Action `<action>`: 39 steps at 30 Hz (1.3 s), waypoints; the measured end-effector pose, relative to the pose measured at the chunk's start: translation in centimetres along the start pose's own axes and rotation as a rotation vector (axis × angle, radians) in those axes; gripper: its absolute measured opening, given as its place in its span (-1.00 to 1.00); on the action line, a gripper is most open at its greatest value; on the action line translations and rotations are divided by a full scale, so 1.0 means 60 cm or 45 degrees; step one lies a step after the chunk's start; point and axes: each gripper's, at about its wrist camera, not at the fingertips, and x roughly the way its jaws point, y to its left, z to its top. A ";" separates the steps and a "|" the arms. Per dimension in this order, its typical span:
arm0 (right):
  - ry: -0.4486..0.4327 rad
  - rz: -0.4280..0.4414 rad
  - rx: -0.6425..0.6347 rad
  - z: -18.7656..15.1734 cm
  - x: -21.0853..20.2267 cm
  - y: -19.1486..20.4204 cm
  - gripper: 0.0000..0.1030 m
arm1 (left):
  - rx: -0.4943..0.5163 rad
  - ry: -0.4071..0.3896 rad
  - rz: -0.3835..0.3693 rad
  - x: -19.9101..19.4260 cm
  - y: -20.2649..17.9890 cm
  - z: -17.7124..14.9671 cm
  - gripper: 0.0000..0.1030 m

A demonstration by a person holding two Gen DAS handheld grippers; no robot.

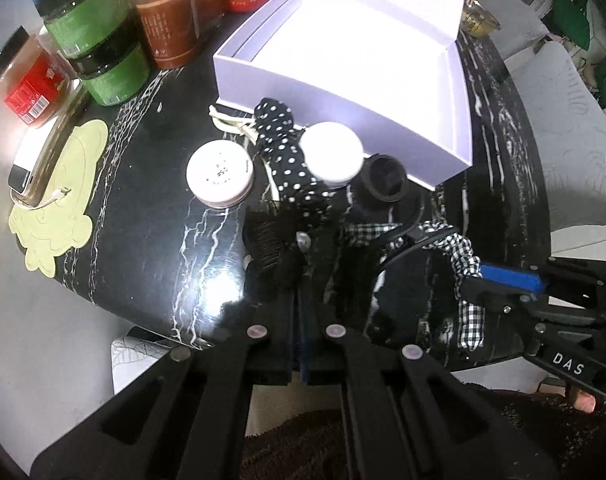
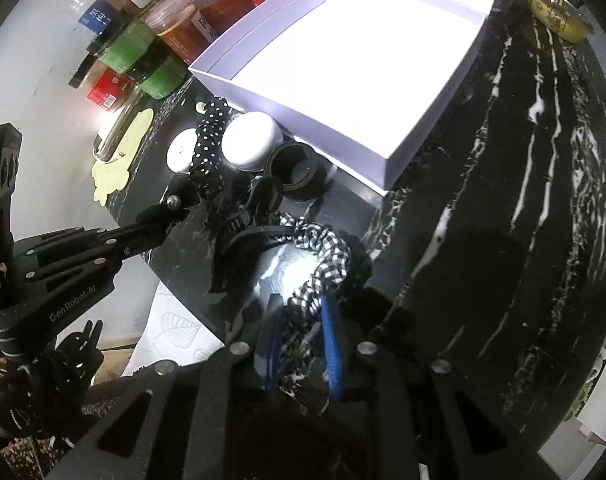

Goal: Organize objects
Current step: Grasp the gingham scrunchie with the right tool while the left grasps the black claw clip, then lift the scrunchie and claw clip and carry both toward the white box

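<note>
My left gripper (image 1: 299,276) is shut on a small black hair clip (image 1: 291,256) that has a metal stud; its toothed part shows just left of the fingers. The right gripper (image 2: 301,308) has its blue pads pressed on a black-and-white checked scrunchie (image 2: 327,256), which hangs a little above the black marble table (image 2: 483,200). In the left wrist view the right gripper (image 1: 479,280) holds the checked fabric (image 1: 463,252) at right. Behind lie a polka-dot headband (image 1: 283,152), two white round jars (image 1: 219,174) (image 1: 331,152), a black tape roll (image 1: 385,178) and an open white box (image 1: 343,60).
Food jars (image 1: 99,40) with green, red and brown labels crowd the table's rear left. A phone (image 1: 35,160) lies on a pale yellow mat (image 1: 63,208) at the left edge. A bowl with chopsticks (image 2: 559,16) stands behind the box.
</note>
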 end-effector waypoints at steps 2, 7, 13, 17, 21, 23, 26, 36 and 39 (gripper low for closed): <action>-0.013 -0.003 -0.001 -0.004 -0.007 -0.002 -0.64 | -0.003 -0.013 -0.001 -0.001 -0.006 0.013 -0.97; -0.050 -0.009 -0.007 -0.009 -0.027 -0.008 -0.64 | -0.001 -0.050 -0.001 -0.023 -0.011 0.006 -0.97; -0.091 -0.009 -0.015 -0.010 -0.046 -0.017 -0.65 | -0.010 -0.090 0.010 -0.047 -0.018 0.011 -0.97; -0.109 -0.004 -0.015 -0.011 -0.052 -0.025 -0.66 | -0.014 -0.099 0.013 -0.050 -0.023 0.014 -0.97; -0.119 0.010 -0.002 -0.015 -0.057 -0.033 -0.68 | -0.014 -0.113 0.025 -0.057 -0.029 0.017 -0.97; -0.135 0.010 -0.001 -0.015 -0.063 -0.035 -0.69 | -0.004 -0.121 0.033 -0.063 -0.035 0.017 -0.97; -0.161 0.006 -0.002 -0.013 -0.075 -0.035 -0.71 | 0.012 -0.128 0.059 -0.073 -0.043 0.023 -0.97; -0.153 0.013 -0.011 0.022 -0.075 -0.036 -0.90 | 0.037 -0.129 0.049 -0.077 -0.047 0.065 -0.97; -0.066 0.047 0.024 0.020 -0.045 -0.056 -0.89 | 0.041 -0.117 0.026 -0.066 -0.054 0.067 -0.97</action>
